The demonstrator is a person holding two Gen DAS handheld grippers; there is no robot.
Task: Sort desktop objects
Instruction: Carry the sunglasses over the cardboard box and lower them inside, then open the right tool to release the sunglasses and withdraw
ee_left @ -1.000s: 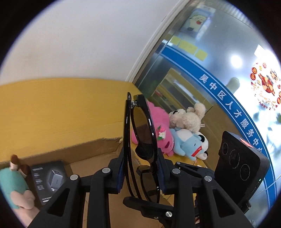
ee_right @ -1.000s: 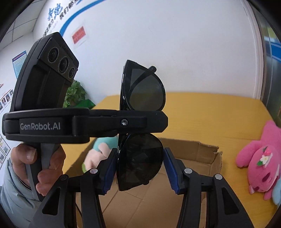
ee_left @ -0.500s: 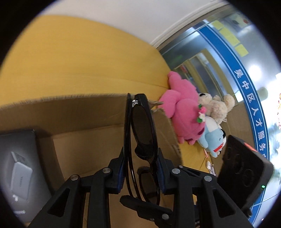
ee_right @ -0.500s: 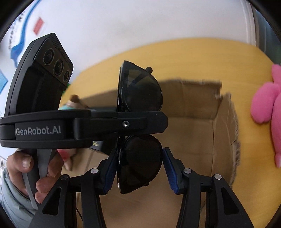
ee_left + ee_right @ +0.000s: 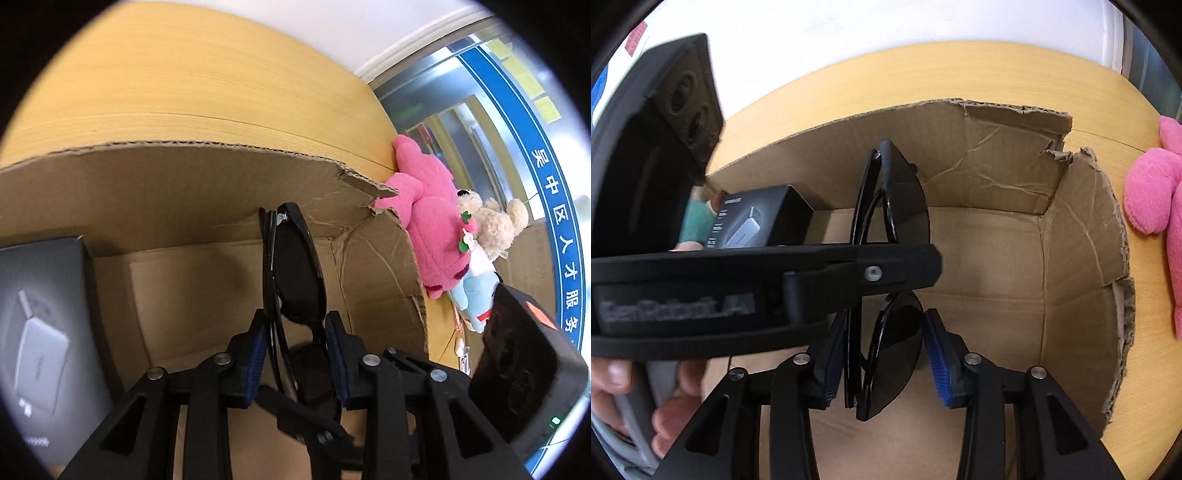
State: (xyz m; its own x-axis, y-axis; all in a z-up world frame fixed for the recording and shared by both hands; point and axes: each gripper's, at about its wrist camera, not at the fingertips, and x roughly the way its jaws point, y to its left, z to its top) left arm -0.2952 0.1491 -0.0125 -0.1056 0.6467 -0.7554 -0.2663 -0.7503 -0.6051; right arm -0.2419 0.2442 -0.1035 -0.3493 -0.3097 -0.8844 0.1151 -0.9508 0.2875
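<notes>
Two things at least already lie in the cardboard box [image 5: 1082,258]: a black product box [image 5: 757,218] at its far left and, behind it, a teal plush toy [image 5: 698,221] only partly seen. We now hold the folded black sunglasses [image 5: 295,280] over the open box; the left gripper [image 5: 295,354] has its jaws closed on them near the bridge, while the right gripper [image 5: 882,354] frames the lower lens, its right pad standing clear, so we cannot tell whether it grips. We judge the sunglasses close to being dropped in. Left on the bench [image 5: 184,74], right of the box, are the pink plush [image 5: 432,229], a beige bear [image 5: 491,225] and a blue plush [image 5: 476,295].
</notes>
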